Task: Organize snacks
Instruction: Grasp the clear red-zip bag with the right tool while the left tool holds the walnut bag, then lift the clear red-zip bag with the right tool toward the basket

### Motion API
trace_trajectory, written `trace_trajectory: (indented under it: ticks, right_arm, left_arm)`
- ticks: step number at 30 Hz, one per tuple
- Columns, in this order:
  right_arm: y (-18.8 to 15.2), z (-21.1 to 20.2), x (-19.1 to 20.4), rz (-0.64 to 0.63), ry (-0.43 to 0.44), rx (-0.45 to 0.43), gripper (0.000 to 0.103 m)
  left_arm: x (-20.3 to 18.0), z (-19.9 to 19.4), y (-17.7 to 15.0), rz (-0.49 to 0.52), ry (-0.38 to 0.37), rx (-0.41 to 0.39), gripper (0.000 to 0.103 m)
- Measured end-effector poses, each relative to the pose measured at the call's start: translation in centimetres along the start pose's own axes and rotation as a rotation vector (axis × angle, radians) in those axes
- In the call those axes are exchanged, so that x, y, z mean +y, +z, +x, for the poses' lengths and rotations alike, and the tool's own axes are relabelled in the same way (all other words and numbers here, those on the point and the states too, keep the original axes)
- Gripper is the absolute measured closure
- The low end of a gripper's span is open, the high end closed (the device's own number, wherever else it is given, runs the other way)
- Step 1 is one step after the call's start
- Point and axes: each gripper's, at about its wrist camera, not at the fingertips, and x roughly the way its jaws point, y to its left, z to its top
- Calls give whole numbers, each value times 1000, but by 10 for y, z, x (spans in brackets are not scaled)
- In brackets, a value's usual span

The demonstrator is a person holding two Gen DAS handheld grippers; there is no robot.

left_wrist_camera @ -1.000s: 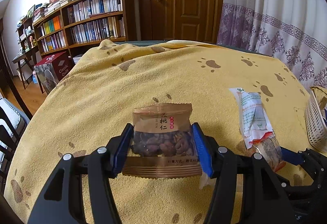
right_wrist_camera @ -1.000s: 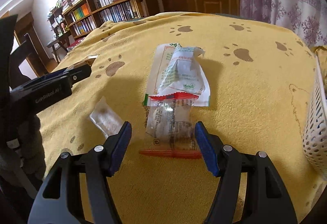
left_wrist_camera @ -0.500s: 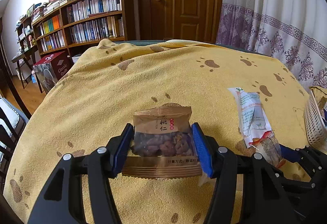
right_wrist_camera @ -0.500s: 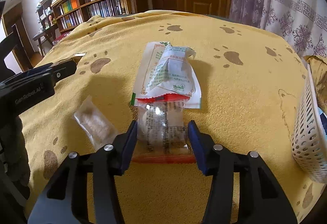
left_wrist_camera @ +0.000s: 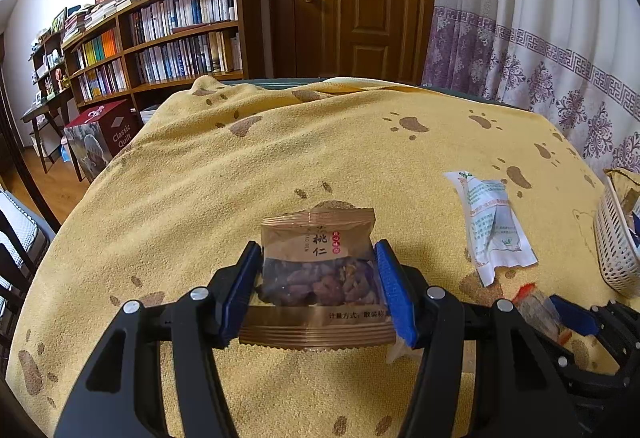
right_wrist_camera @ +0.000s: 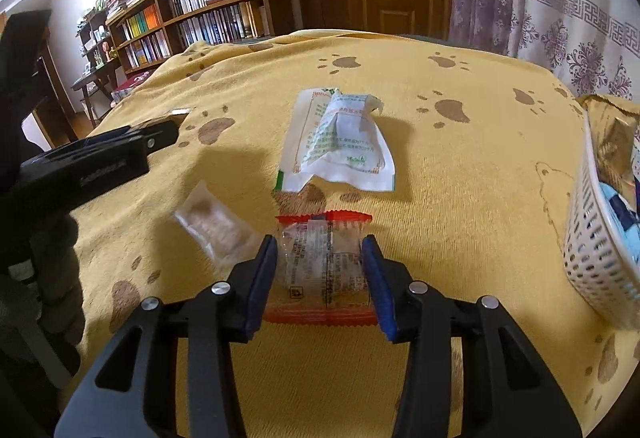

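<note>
My left gripper is shut on a brown walnut packet with a clear window, held just above the yellow paw-print cloth. My right gripper is shut on a clear snack packet with red edges and has lifted it off the cloth. A white and green packet lies ahead of it; it also shows in the left wrist view. A small clear packet lies to the left of the right gripper. The left gripper's body shows at the left of the right wrist view.
A white perforated basket holding several packets stands at the right edge of the cloth; it also shows in the left wrist view. Bookshelves, a wooden door and a curtain stand behind. A red box sits on the floor at left.
My right gripper closed on the clear red-edged packet and pulled it back and up, away from the white packet. My left gripper kept its hold on the walnut packet and barely moved.
</note>
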Motion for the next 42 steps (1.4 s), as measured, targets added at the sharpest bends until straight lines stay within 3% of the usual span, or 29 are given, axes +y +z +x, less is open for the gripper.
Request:
trace_trajectory:
  ticks: [9,16,27,29,35,37,39,41,42]
  right_arm:
    - [-12,3,0,5,2,42,54]
    - [-13,9,10,-34,-48,43,51]
    - [-10,-24,1,37,-37,-39,60]
    - [-7,-35,-4,52,-31,-59,77]
    - [-2,-51,-20,78,-25,-80,77]
    - [-5,-52,-28,109,-18,-68,75]
    - [-10,-50,-36,150,0,-45,54]
    - [-16,-49,-44,187,4,-34,42]
    - [-19,-48,-45,193,6,-29,40]
  left_arm:
    - [-2,-2,0,1,-5,-5,44]
    - [-3,-5,1,1,-9,-8,44]
    - [-3,-9,1,4,-17,-16,44]
    - [-4,-9,1,6,-17,-17,44]
    - [-5,-9,1,10,-17,-17,44]
    - [-5,-9,1,8,-17,-17,44]
    - [-5,-9,1,5,-17,-18,44]
    - [-4,-9,1,4,-18,-19,44]
    - [-5,-10,1,4,-18,-19,44]
